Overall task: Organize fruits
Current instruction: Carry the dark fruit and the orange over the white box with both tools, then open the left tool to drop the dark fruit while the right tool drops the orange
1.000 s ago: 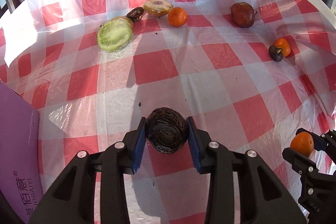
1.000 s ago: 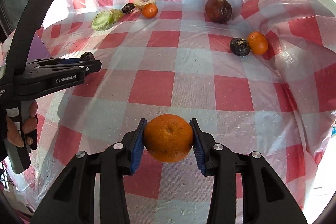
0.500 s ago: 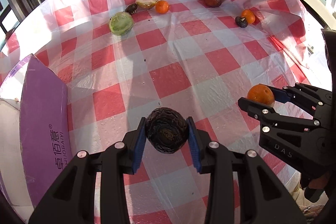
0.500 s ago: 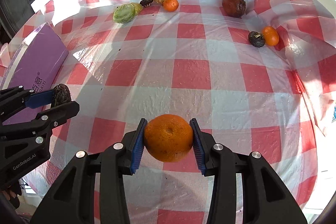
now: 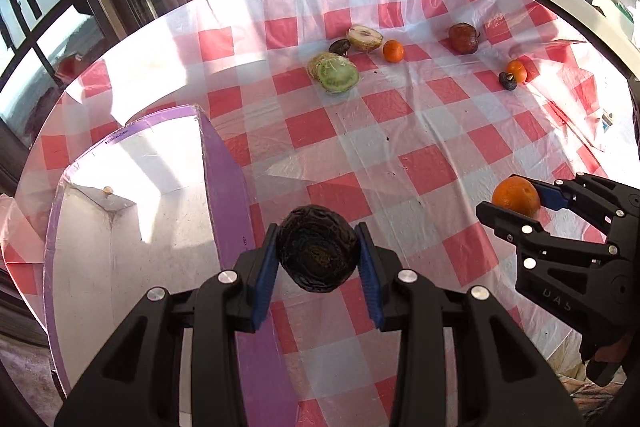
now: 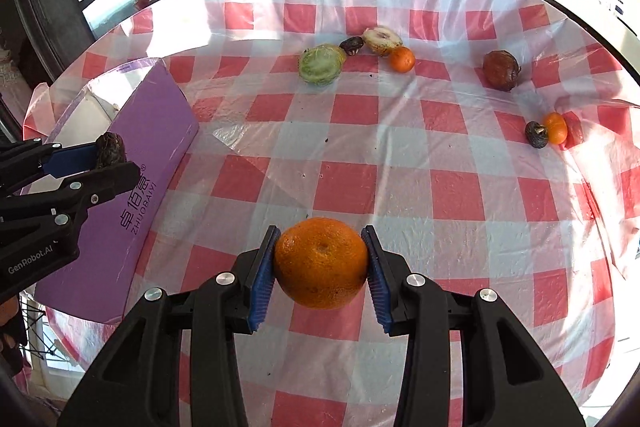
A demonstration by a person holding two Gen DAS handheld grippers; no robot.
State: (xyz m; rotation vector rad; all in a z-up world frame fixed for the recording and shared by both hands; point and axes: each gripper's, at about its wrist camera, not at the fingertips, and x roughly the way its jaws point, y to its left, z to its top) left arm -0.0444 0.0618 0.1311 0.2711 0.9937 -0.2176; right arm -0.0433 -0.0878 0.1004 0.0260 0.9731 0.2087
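Note:
My left gripper [image 5: 318,251] is shut on a dark wrinkled fruit [image 5: 318,253] and holds it above the right wall of the purple box [image 5: 228,195]. It also shows in the right wrist view [image 6: 108,157] at the left. My right gripper [image 6: 321,263] is shut on an orange [image 6: 321,263], held above the checked tablecloth [image 6: 400,155]. That orange shows in the left wrist view [image 5: 516,195] at the right. The box's white inside [image 5: 132,251] is open and holds no fruit that I can see.
At the far side of the table lie a cut green fruit [image 6: 320,65], a small dark fruit [image 6: 351,45], a pale cut fruit [image 6: 382,40], a small orange [image 6: 402,59] and a brown fruit [image 6: 500,70]. At the right lie another small orange [image 6: 556,127] and dark fruit [image 6: 536,135].
Both grippers have lifted and pulled back toward the near side, each still holding its fruit. The left one has moved left over the purple box's edge.

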